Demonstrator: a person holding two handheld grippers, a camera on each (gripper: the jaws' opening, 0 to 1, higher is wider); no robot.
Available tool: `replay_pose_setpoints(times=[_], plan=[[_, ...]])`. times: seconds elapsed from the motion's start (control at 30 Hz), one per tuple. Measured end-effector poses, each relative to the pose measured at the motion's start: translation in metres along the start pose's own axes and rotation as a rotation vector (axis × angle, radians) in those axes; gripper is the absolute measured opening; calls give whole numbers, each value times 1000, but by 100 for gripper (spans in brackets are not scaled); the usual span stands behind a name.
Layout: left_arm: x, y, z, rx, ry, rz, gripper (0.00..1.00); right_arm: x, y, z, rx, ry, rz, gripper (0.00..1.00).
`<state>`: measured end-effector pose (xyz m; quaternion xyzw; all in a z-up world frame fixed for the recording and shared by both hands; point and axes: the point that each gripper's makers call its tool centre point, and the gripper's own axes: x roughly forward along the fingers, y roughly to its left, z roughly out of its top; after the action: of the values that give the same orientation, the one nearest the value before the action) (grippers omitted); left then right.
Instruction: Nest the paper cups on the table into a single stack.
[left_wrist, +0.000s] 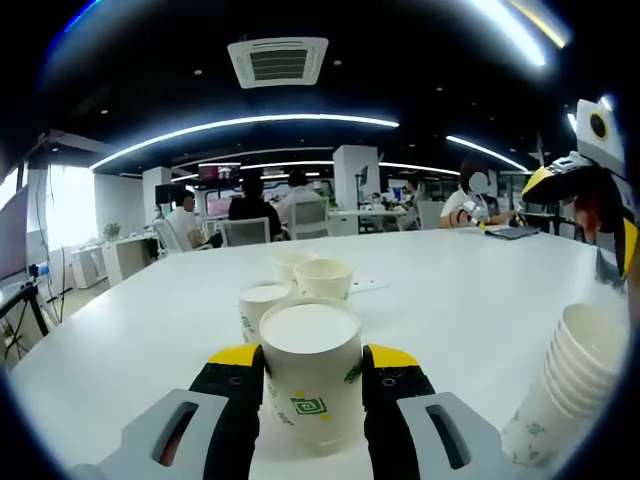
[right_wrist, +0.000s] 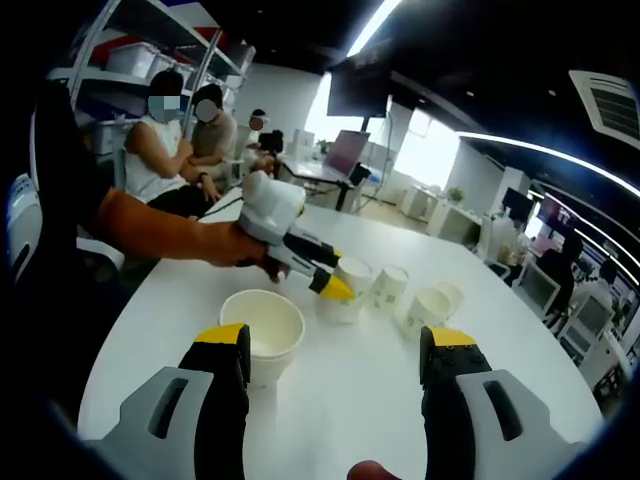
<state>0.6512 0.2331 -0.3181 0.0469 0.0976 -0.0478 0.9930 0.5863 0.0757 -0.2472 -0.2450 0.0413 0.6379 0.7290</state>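
My left gripper (left_wrist: 314, 358) is shut on a white paper cup (left_wrist: 312, 385) with a green logo, which stands upright on the white table (left_wrist: 450, 290). Three more single cups (left_wrist: 323, 278) stand just behind it. A nested stack of cups (left_wrist: 575, 385) stands at the right edge, with the right gripper (left_wrist: 590, 180) high above it. In the right gripper view my right gripper (right_wrist: 337, 345) is wide open above the table, with the stack (right_wrist: 262, 335) just inside its left jaw. Beyond it the left gripper (right_wrist: 330, 285) clasps its cup (right_wrist: 340, 305), and loose cups (right_wrist: 428, 308) stand to the right.
A person's arm (right_wrist: 170, 235) reaches in from the left, holding the left gripper. Seated people (right_wrist: 160, 140) and office chairs (left_wrist: 245, 232) line the table's far sides. A dark tablet (left_wrist: 512, 232) lies at the far right. Bare tabletop (right_wrist: 350, 400) lies between the right jaws.
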Motion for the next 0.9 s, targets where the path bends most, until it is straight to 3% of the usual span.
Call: replay_pose_setpoints(times=[0.3,0.57,0.9], plan=[[-13,0,21,4,-45,-5,42,0,1,4,-7,-7,4,72],[-30,-2,50,1,-108,-19,42,-4,3,11,-18,-22,-2,72],[-61,-18,98,-57,-232,-61,41,-11,1,22,-21,-61,-23,70]])
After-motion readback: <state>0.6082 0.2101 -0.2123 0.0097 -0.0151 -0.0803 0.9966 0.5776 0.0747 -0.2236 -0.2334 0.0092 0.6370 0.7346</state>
